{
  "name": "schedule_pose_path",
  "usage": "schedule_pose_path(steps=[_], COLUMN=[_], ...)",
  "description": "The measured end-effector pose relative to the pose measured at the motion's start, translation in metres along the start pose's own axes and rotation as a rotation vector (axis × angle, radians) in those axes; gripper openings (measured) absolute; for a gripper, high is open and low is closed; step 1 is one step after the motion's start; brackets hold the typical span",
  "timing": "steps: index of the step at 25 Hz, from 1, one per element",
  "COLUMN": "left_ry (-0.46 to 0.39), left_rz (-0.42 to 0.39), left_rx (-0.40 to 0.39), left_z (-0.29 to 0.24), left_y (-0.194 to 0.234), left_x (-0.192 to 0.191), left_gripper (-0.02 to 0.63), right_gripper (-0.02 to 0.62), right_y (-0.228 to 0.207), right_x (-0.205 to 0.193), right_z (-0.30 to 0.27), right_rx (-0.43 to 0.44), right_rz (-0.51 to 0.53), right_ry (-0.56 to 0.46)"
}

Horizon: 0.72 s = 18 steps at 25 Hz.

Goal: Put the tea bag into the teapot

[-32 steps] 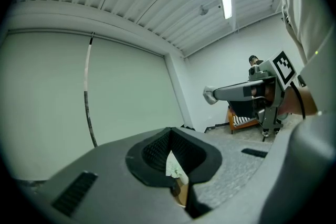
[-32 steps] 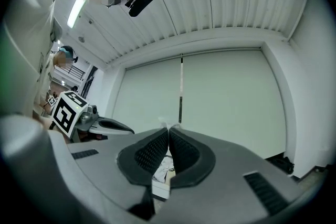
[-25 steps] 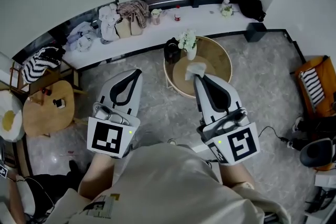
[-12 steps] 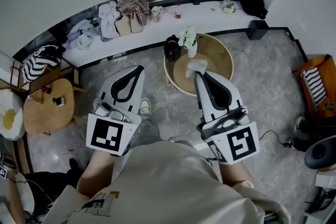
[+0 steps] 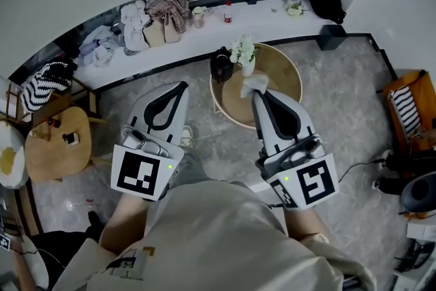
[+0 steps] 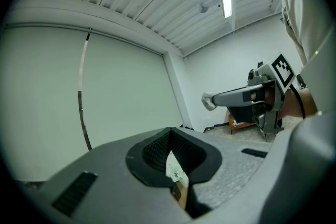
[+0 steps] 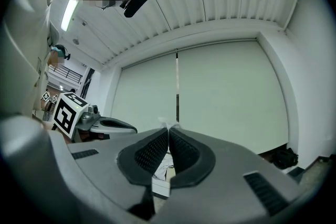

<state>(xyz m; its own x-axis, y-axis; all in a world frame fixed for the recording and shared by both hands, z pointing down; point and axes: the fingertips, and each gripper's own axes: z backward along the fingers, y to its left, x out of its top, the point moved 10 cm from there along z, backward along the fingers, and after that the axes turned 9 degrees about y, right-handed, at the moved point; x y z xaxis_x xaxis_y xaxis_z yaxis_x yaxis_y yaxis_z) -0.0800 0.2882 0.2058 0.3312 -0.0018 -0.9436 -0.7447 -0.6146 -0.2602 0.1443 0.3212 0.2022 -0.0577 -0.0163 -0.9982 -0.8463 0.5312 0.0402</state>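
In the head view my right gripper (image 5: 255,93) is shut on a small white tea bag (image 5: 254,83), held above the near edge of a round wooden table (image 5: 283,82). A black teapot (image 5: 221,65) stands at the table's left rim, beside a white vase of flowers (image 5: 244,54). In the right gripper view the right gripper (image 7: 169,128) has its pads pressed together, with a bit of the tea bag (image 7: 169,124) poking out at the tips. My left gripper (image 5: 178,87) hovers over the floor left of the table. It (image 6: 169,131) is shut and holds nothing.
A white ledge (image 5: 170,51) runs along the far wall and carries bags, clothes and small bottles. A small wooden side table (image 5: 58,146) stands at the left. An orange seat (image 5: 409,112) and dark gear sit at the right. The floor (image 5: 218,140) is grey marble.
The view has shifted a little and a shoe has come into sight below the left gripper. Both grippers keep their pose, and the right one still pinches the tea bag.
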Motion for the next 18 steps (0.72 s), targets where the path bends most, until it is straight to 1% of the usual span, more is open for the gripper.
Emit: schedule_pose_path(steps=[3, 8, 12, 15, 18], left_ry=[0.009, 0.006, 0.011, 0.012, 0.008], left_rz=[0.005, 0.010, 0.018, 0.019, 0.021], left_rx=[-0.010, -0.042, -0.069, -0.095, -0.120], left_z=[-0.018, -0.050, -0.075, -0.097, -0.118], left_y=[0.021, 0.060, 0.099, 0.128, 0.161], left_x=[-0.005, -0.011, -0.018, -0.021, -0.022], left_gripper=[0.008, 0.008, 0.008, 0.008, 0.008], right_gripper=[0.011, 0.012, 0.011, 0.011, 0.011], right_y=[-0.005, -0.015, -0.021, -0.028, -0.032], right_x=[0.000, 0.002, 0.007, 0.008, 0.014], right_z=[-0.024, -0.066, -0.109, -0.140, -0.175], right_rx=[-0.005, -0.043, -0.047, -0.072, -0.095], right_rz=[0.002, -0.016, -0.013, 0.000, 0.008], right_ry=[0.000, 0.026, 0.008, 0.055, 0.072])
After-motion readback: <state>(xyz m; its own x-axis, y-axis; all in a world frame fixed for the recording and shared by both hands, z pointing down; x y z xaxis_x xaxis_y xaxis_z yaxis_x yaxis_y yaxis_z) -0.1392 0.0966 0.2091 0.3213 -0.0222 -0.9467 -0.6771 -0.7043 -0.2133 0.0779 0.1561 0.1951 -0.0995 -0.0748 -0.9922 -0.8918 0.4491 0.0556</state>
